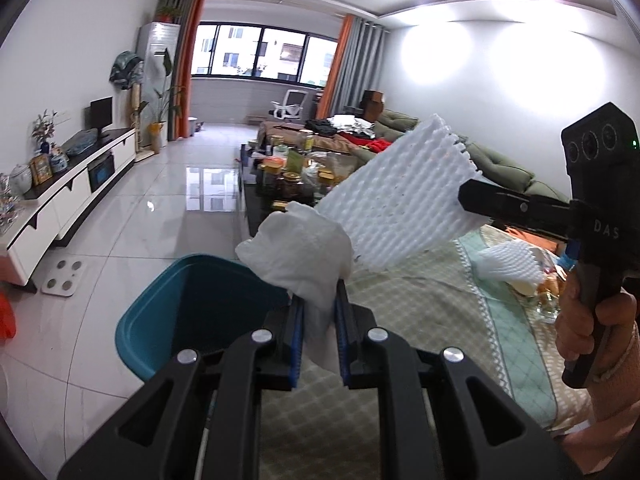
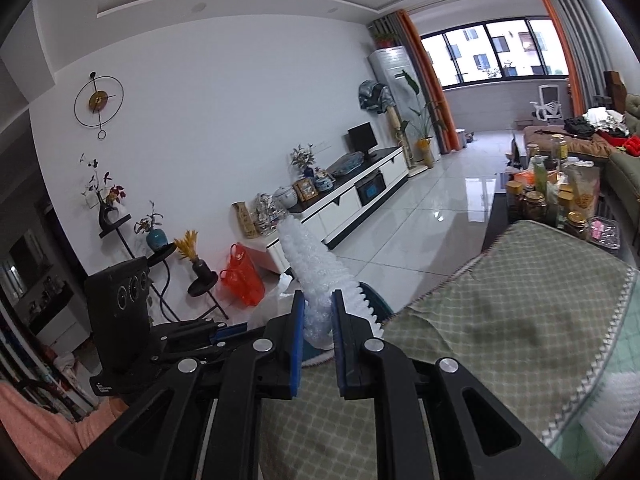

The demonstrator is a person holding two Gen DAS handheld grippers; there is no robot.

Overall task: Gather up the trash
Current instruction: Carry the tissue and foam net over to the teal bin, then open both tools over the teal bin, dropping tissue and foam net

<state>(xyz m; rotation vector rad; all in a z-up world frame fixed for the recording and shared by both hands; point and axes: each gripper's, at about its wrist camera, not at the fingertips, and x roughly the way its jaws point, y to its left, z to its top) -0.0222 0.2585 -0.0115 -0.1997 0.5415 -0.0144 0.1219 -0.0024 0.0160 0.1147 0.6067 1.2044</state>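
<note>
My left gripper (image 1: 318, 300) is shut on a crumpled white tissue (image 1: 298, 250) and holds it over the right rim of a teal bin (image 1: 160, 312) on the floor. My right gripper (image 2: 318, 300) is shut on a white foam net sleeve (image 2: 310, 258); in the left wrist view that sleeve (image 1: 400, 196) hangs in the air above the table edge, just right of the tissue, with the right gripper's fingers (image 1: 504, 204) clamped on its right side. Another white foam net (image 1: 508, 262) lies on the green patterned tablecloth (image 1: 432, 300).
Food scraps and a glass dish (image 1: 544, 292) sit by the foam net. A coffee table with several jars (image 1: 292, 176) stands behind. A scale (image 1: 64, 276) lies on the tiled floor. A red bag (image 2: 242, 274) sits by the TV cabinet (image 2: 344, 204).
</note>
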